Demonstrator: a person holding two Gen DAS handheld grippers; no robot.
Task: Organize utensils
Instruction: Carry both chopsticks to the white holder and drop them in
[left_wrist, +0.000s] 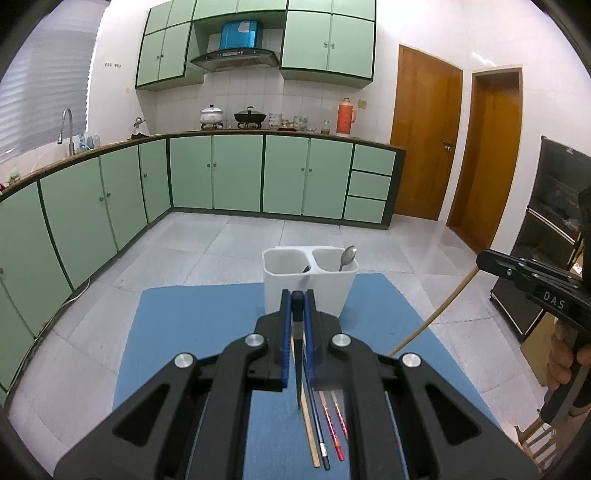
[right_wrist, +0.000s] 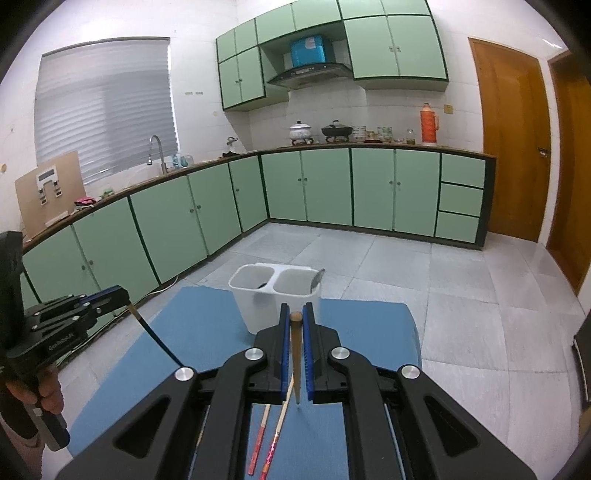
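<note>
Right gripper (right_wrist: 296, 314): jaws closed on a wooden chopstick (right_wrist: 296, 354), tip hanging above the blue mat (right_wrist: 207, 332). White two-compartment holder (right_wrist: 258, 306) stands just beyond. Left gripper (right_wrist: 123, 295), at far left, clamps a dark chopstick (right_wrist: 159, 341). Red chopsticks (right_wrist: 258, 446) lie near.

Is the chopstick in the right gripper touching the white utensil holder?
Apart. In the left wrist view, the wooden chopstick held by the right gripper hangs well to the right of the white utensil holder, with floor visible between them.
</note>
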